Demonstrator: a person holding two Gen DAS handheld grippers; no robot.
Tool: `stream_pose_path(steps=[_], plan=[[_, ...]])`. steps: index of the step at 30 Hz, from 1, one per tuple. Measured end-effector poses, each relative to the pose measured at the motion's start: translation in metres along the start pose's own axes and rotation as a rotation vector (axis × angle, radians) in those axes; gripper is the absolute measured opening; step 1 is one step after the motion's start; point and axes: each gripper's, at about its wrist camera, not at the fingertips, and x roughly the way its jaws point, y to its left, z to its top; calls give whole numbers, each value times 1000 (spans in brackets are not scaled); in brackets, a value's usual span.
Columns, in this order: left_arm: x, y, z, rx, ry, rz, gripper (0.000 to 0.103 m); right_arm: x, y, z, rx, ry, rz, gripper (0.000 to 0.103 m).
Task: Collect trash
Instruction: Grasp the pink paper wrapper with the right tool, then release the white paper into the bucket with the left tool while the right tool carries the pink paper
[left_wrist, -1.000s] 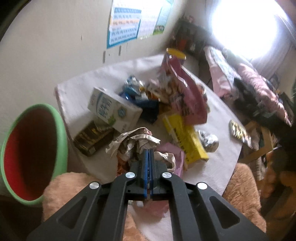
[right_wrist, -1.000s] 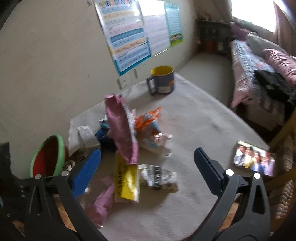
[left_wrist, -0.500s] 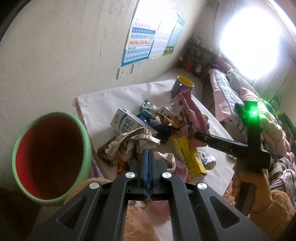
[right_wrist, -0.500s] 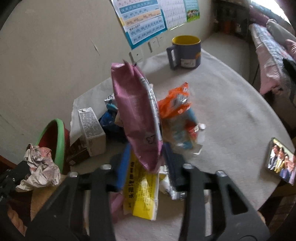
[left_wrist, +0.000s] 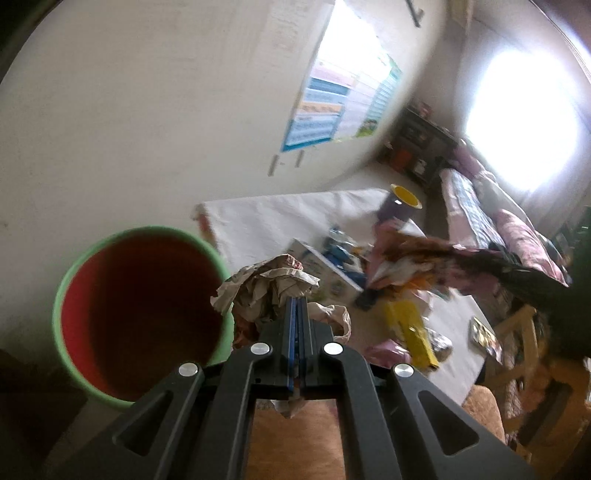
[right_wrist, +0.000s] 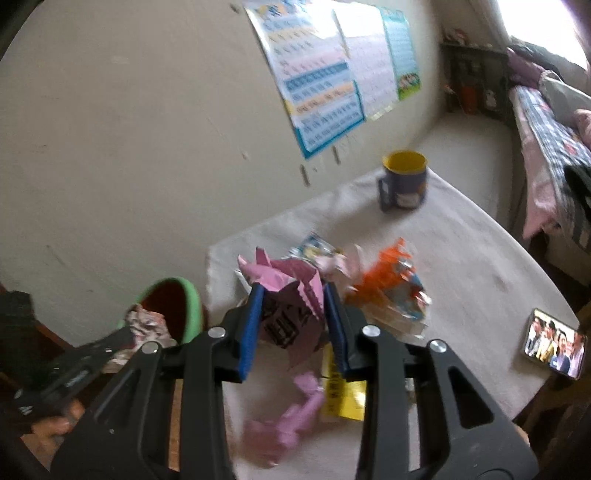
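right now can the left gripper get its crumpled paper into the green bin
Probably yes. The left gripper is shut on the crumpled paper, which hangs right at the green bin's rim, its mouth open toward it. Nothing visible blocks the short move across.

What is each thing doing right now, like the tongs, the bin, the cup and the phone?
Left tongs: shut on crumpled paper, beside the bin's rim.
Right tongs: shut on pink bag.
Bin: open.
Mug: upright.
Phone: screen lit.
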Motion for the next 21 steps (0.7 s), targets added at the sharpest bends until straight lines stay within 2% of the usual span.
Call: stream_pose_path(steps=[6, 13, 21], plan=[[-8, 49, -3, -90, -24, 91, 0, 2, 45, 11, -58, -4, 90, 33], [-16, 95, -5, -154, -42, 198, 0, 34, 104, -1, -159, 75, 161, 33], [-10, 121, -13, -211, -12, 219, 0, 71, 163, -19, -278, 161, 179, 33]])
